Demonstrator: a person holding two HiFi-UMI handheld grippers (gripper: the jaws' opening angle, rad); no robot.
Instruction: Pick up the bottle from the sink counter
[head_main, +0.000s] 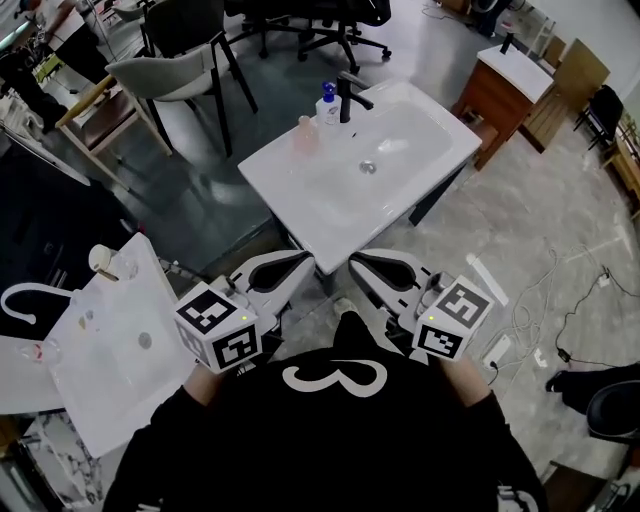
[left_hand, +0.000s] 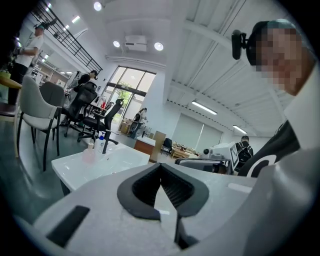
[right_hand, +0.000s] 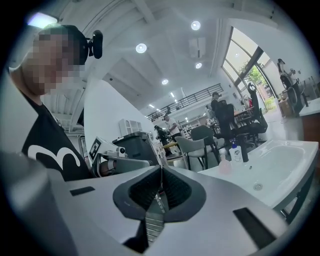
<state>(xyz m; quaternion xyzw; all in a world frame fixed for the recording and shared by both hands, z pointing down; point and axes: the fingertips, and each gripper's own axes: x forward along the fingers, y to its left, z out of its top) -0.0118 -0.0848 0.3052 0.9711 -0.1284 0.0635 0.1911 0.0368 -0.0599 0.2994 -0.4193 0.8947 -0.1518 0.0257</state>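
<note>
Hovering just short of the sink counter, jaws pressed together on nothing: left gripper, right gripper. Standing at the counter's far rim beside the black faucet: pale pink bottle, white bottle with blue cap, label print too small to read.

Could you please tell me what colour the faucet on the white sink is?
Black; the faucet shows best in the head view.

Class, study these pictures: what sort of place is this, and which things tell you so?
Probably an open-plan office or lab hall, not a bathroom: the white rectangular sink counter stands free on a polished grey floor, black swivel office chairs sit behind it, and a brown wooden vanity stands nearby.
</note>
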